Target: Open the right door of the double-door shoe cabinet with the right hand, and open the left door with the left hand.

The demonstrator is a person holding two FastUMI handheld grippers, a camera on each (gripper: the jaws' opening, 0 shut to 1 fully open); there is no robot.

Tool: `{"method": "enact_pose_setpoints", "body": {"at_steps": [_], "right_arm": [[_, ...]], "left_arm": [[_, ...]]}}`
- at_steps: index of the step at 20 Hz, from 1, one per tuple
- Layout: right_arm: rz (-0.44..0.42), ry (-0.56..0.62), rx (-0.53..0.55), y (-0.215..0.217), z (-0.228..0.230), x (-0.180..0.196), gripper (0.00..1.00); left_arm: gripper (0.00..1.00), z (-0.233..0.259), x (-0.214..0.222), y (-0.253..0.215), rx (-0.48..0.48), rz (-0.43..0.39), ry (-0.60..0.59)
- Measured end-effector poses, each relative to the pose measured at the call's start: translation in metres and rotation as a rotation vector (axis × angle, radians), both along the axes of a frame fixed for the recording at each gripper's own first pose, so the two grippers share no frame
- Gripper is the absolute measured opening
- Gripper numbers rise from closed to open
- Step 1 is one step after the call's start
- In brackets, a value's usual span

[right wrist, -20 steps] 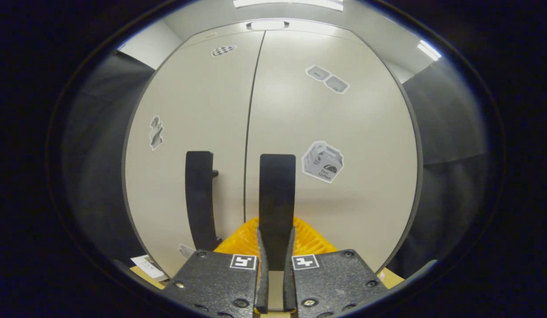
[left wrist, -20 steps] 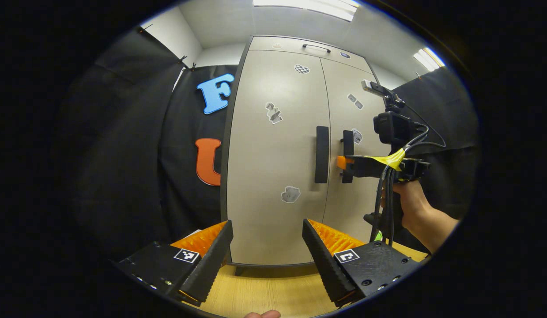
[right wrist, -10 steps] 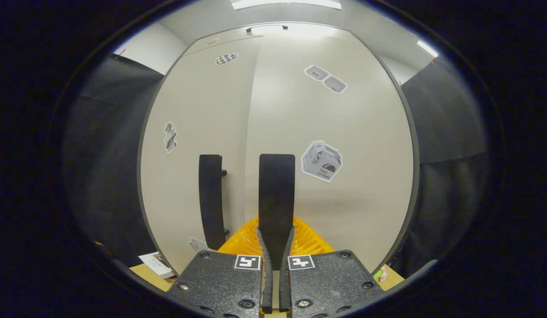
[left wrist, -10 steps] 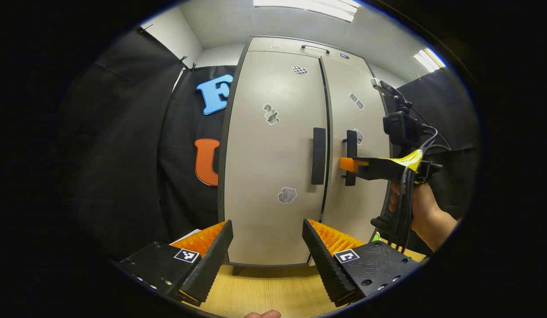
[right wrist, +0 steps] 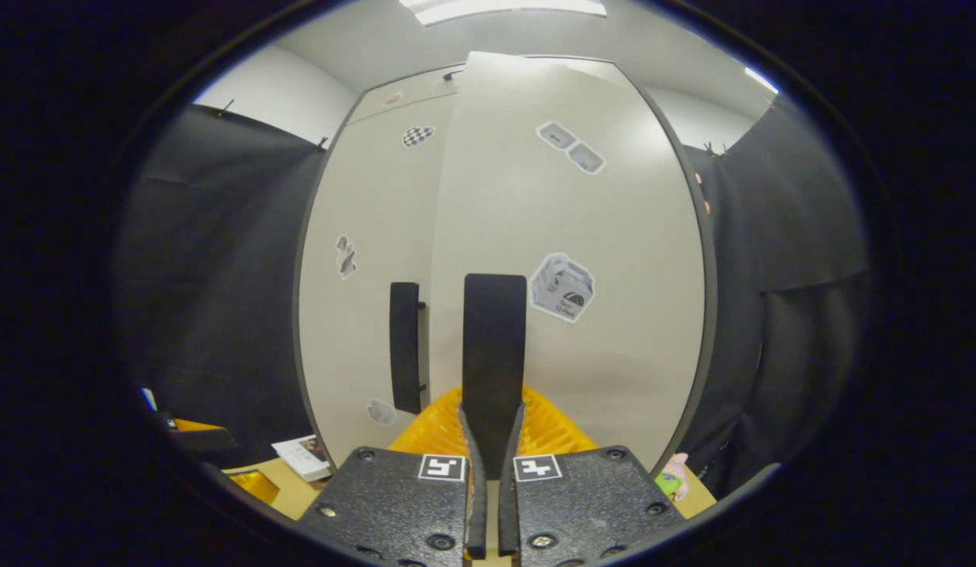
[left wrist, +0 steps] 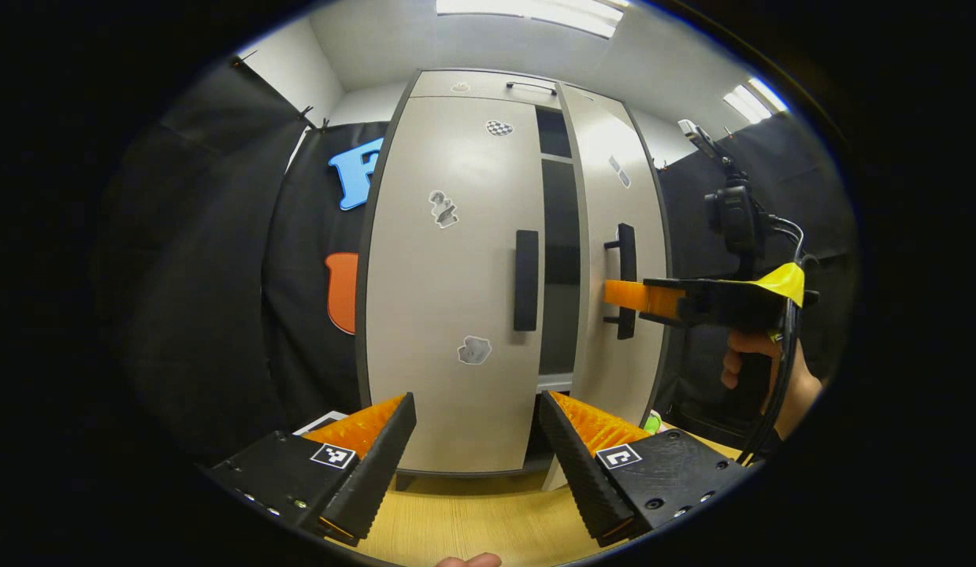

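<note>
A tall beige double-door shoe cabinet stands ahead on a wooden surface. In the left gripper view its left door is closed, with a black vertical handle. The right door stands ajar, and a dark gap shows shelves inside. My right gripper is shut on the right door's black handle. In the right gripper view that handle rises from between my shut right gripper. My left gripper is open, short of the left door, holding nothing.
A hand holds the right gripper, with cables trailing from it. The wooden surface runs up to the cabinet's foot. A booklet lies left of the cabinet, and a small pink and green toy lies at its right. Black cloth walls flank both sides.
The right door has swung outward from closed, pulled by my right gripper on its handle, and a dark gap has appeared. My left gripper stayed open and has drawn back slightly.
</note>
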State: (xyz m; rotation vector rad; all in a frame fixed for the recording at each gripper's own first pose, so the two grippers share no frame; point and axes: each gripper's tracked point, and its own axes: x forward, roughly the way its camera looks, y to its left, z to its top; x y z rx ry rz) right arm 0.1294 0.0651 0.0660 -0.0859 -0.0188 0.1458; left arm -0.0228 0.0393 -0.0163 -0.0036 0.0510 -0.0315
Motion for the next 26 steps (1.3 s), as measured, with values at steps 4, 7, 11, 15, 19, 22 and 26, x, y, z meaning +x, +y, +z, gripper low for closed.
{"method": "enact_pose_setpoints", "body": {"at_steps": [4,7,11,15,19,22,26], "right_arm": [[0.025,-0.002,0.006,-0.02,0.002,-0.032,0.09],[0.023,-0.011,-0.005,-0.036,0.003,-0.05,0.09],[0.009,-0.013,-0.001,-0.062,0.004,-0.075,0.09],[-0.025,-0.026,-0.011,-0.097,0.009,-0.096,0.08],[-0.064,-0.017,-0.015,-0.126,0.012,-0.107,0.08],[-0.151,-0.03,-0.071,-0.159,0.016,-0.114,0.07],[-0.27,-0.051,-0.068,-0.22,0.022,-0.114,0.04]], "left_arm": [[0.95,-0.002,-0.001,-0.016,0.001,-0.011,0.005],[0.95,-0.001,0.0,-0.028,0.003,-0.018,0.002],[0.95,0.004,-0.001,-0.049,0.003,-0.037,-0.011],[0.95,0.005,0.001,-0.07,0.0,-0.056,-0.019],[0.95,0.003,0.002,-0.092,0.01,-0.084,-0.011],[0.95,0.003,0.002,-0.104,0.006,-0.099,-0.016],[0.95,0.002,0.002,-0.11,0.009,-0.106,-0.011]]}}
